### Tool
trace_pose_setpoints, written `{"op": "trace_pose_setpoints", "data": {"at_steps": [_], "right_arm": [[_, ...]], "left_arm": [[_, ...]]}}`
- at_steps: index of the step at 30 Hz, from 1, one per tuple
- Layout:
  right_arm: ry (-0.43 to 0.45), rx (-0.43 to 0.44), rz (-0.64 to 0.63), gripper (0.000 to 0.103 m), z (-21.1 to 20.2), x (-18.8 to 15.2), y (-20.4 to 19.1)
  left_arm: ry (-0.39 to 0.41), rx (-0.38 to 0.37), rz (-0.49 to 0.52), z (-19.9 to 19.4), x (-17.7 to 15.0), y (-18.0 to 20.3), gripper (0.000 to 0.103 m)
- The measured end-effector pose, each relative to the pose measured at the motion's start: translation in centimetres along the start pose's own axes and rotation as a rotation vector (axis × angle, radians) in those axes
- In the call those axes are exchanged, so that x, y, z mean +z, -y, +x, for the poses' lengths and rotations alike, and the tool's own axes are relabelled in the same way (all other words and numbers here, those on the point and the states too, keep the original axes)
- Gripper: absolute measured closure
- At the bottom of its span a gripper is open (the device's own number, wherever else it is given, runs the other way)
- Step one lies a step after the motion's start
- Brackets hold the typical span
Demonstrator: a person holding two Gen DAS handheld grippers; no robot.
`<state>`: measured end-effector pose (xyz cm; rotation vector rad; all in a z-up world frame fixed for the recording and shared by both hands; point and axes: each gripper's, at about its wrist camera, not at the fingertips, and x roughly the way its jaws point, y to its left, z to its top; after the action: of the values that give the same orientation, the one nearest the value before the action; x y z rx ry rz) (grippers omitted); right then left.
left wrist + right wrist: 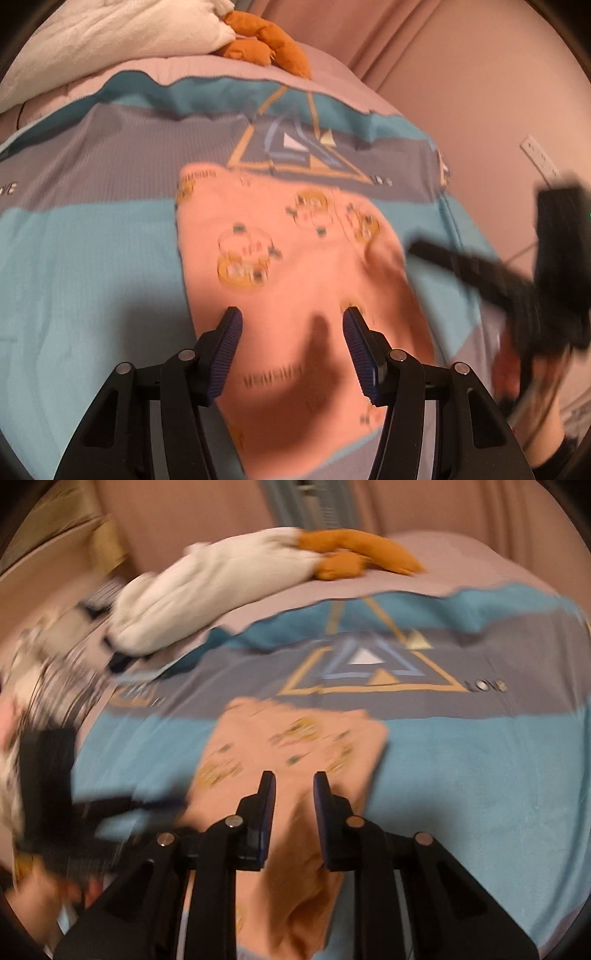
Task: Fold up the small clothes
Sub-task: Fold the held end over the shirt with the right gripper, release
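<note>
Item: small peach printed cotton garment (295, 266), flat on blue-and-grey patterned bedspread (92, 258). Left tongs (291, 325) wide apart, empty, above near hem; right tongs (294, 786) half-spread, empty. Advice: pinch both corners evenly, fold squarely.

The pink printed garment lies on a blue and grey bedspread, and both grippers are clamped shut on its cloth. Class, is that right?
Not quite. The pink printed garment does lie on the blue and grey bedspread, but both wrist views show the left gripper and right gripper open, jaws apart above the cloth.
</note>
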<state>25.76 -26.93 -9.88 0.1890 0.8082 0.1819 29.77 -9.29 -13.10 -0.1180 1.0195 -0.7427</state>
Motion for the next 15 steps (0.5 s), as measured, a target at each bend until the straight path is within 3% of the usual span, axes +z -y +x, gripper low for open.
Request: {"op": "trace_pose_setpoints", "data": {"at_steps": [2,5,8,15], "right_arm": [[-0.028,0.011,-0.049,0.084,0.3,-1.1,-1.0],[-0.087,-0.059,-0.135,0.087,1.7,-3.2,-1.5],[-0.124,-0.074,-0.113,0.087,2.8,-4.6,-0.3],[-0.103,-0.04,-0.044,0.084,2.4,-5.6,0.4]], "left_arm": [[-0.001,0.004,-0.005,1.2,1.3,-0.2,0.047],[-0.033,0.041,-0.029,3.8,2.8,-1.1,0.047],[-0.064,0.03,-0.066,5.4,3.1,-2.1,0.047],[-0.046,0.005,-0.096,4.7,3.5,-2.3,0.047]]}}
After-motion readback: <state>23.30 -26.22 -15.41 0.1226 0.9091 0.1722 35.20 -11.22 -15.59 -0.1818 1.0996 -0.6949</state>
